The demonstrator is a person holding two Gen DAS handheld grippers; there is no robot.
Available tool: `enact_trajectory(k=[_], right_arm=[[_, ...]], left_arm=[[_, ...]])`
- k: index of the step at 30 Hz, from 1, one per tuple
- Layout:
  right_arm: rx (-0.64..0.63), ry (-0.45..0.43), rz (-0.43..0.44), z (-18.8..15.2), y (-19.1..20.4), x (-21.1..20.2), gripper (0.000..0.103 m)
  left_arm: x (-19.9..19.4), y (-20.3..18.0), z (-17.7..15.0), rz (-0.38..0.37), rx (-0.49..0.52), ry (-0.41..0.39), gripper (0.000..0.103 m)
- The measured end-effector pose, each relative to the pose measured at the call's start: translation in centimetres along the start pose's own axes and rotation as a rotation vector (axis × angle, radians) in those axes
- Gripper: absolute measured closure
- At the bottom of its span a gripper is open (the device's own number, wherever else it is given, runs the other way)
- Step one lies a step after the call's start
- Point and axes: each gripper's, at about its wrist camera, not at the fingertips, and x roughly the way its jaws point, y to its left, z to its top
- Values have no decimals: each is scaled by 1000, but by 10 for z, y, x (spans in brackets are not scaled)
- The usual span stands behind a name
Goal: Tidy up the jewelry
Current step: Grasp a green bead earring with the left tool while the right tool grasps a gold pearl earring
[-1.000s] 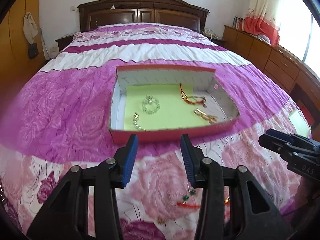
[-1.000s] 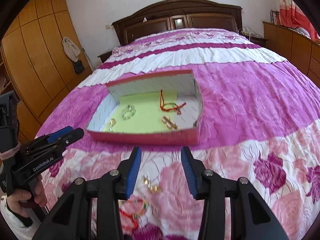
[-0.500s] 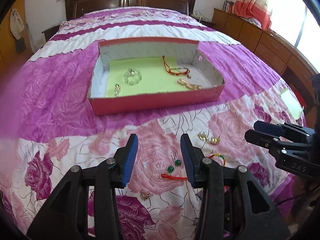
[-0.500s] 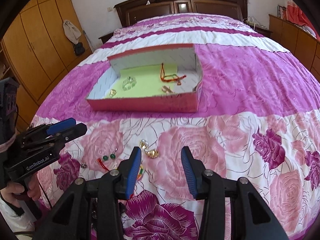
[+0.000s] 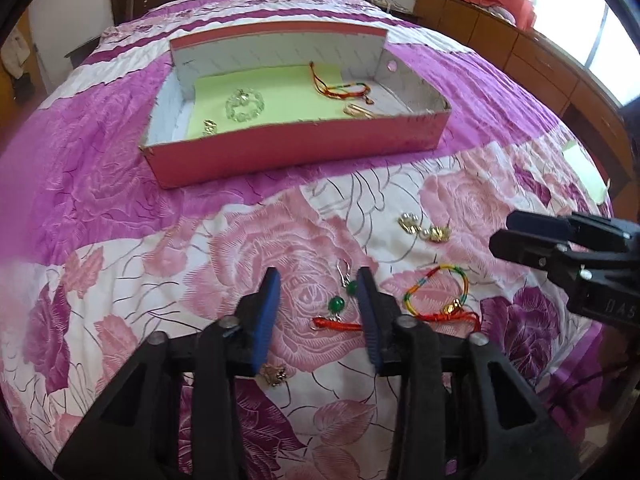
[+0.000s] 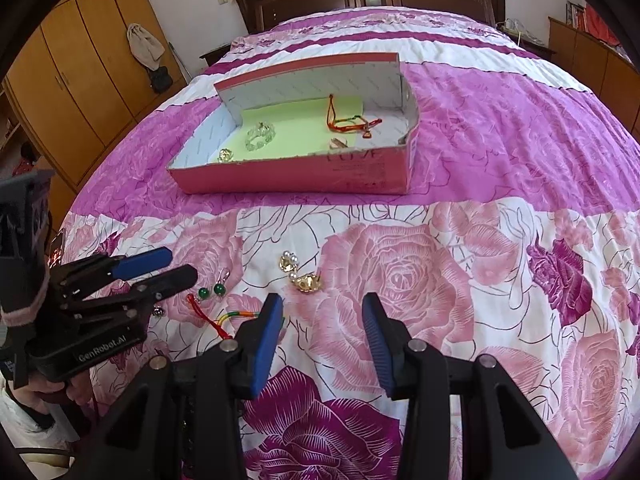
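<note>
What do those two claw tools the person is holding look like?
Both the left gripper and the right gripper are black plastic frames with silver rivets and blue ribbed finger pads. White "GenRobot.AI" lettering marks the left; "DAS" is embossed on the right.

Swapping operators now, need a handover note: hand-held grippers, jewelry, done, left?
Left hand-held gripper: open, empty, over the green bead earrings.
Right hand-held gripper: open, empty, near the gold pearl earrings.
Done: clear bead bracelet, red cord bracelet and two small gold pieces lie in the red cardboard box.
Left on the floral bedspread: both earring pairs, rainbow cord bracelet, small gold charm.
</note>
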Motion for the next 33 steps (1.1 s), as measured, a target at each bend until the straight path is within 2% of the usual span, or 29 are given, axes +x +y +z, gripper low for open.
enact_trajectory(k=[6, 18, 27, 33], right_arm=[[2, 8, 5, -1, -1, 3, 58], [2, 23, 15, -3, -2, 8, 58], [-20, 37, 14, 0, 3, 12, 58], [-50, 67, 9, 4, 9, 23, 58]], left_arm=[[8, -7, -8, -30, 45, 26, 94], [23, -2, -13, -42, 34, 94, 102], [10, 7, -8, -53, -11, 39, 102], [-1, 15, -3, -8, -27, -11, 102]])
